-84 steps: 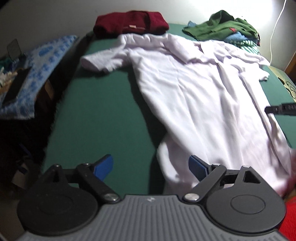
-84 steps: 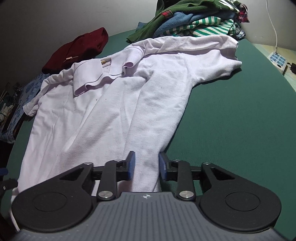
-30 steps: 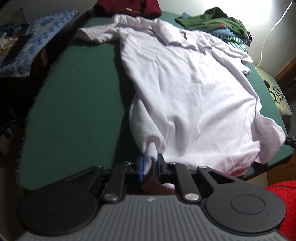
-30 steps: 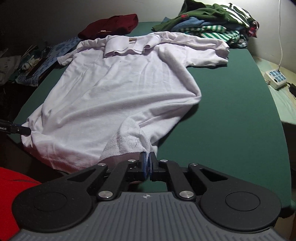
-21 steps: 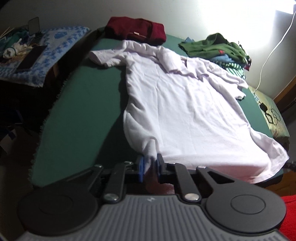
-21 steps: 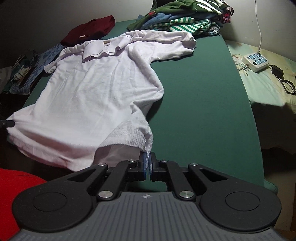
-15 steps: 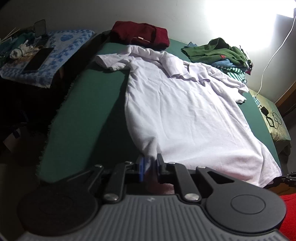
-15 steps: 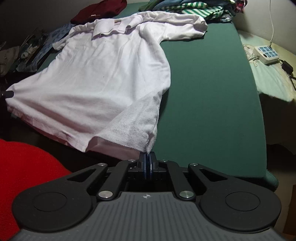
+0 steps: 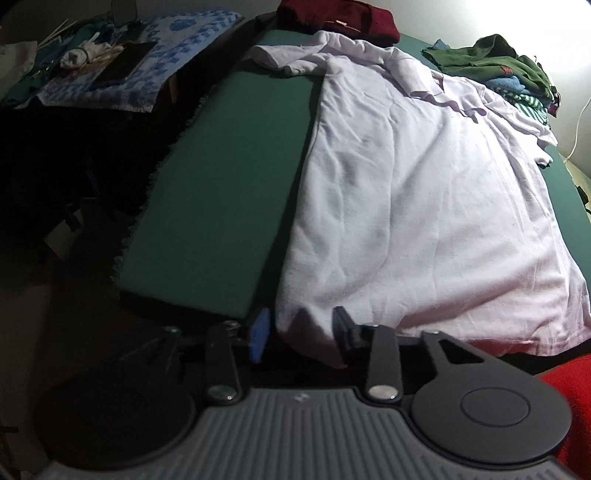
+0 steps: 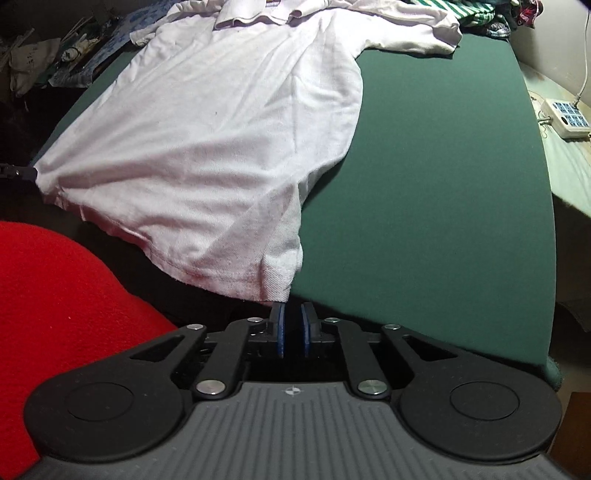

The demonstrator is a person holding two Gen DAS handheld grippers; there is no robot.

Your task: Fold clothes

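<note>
Half a second ago both grippers pinch the near hem corners of the white polo shirt (image 9: 424,206) and pull it towards the near edge of the green table (image 9: 221,192); now both are letting go. The left gripper (image 9: 299,330) stands with its jaws spread wide, the left hem corner lying loose between its blue pads (image 9: 258,332), apparently clear of both. The right gripper (image 10: 291,328) shows only a narrow gap between its pads, and the right hem corner sits just beyond their tips, no longer clamped. The shirt lies spread flat, collar (image 10: 255,11) at the far end, sleeves out to left and right, its hem hanging slightly over the near edge. To my eye the smoothing pull is done and the shirt lies ready for a fold. Far off, a maroon garment (image 9: 340,18) and a pile of clothes (image 9: 495,66) sit beyond the collar
</note>
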